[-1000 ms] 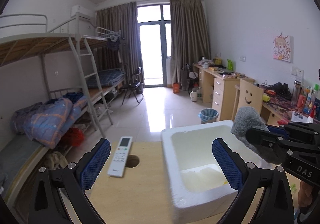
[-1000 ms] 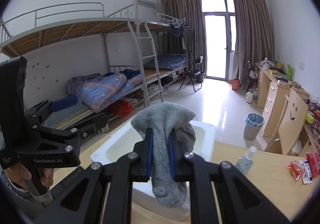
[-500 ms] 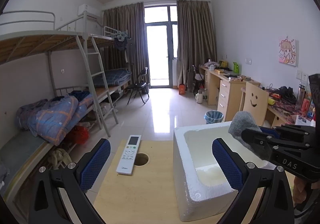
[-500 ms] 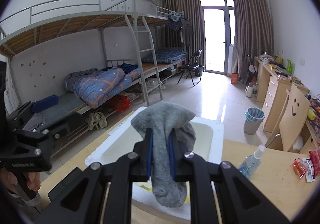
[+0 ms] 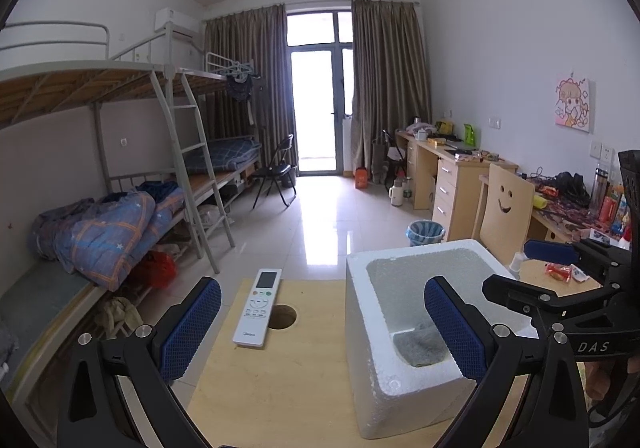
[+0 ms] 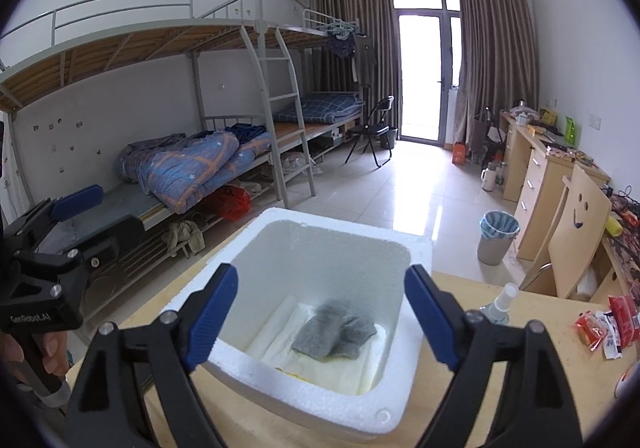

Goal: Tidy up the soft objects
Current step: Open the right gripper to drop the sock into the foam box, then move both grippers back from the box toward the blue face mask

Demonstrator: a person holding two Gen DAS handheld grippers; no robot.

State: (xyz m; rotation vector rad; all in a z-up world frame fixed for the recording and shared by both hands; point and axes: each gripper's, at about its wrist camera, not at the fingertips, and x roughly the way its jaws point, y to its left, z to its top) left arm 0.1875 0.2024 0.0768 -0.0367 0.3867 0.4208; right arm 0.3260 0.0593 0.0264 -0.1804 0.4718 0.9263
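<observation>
- Opening over the white foam box (image 6: pixel 316 392), our right gripper (image 6: pixel 320 312) is spreading its blue pads (image 6: pixel 210 314) with nothing between them
- Inside the box we see the grey sock (image 6: pixel 334 330) lying crumpled on the floor of it, on a pale sheet, free of both pads
- Left of the box, our left gripper (image 5: pixel 320 328) stands with its jaws wide apart and empty, one pad in front of the box's near wall
- Left of the box on the wooden table (image 5: pixel 280 388) we find a white remote (image 5: pixel 258 306) lying flat, beside a round hole in the tabletop
- Right of the box stands a small spray bottle (image 6: pixel 498 306), and further right lie red snack packets (image 6: pixel 600 326)
- Beyond the box we see a blue-lined bin (image 6: pixel 496 236) on the tiled floor, with a bunk bed (image 6: pixel 180 164) far off to the left
</observation>
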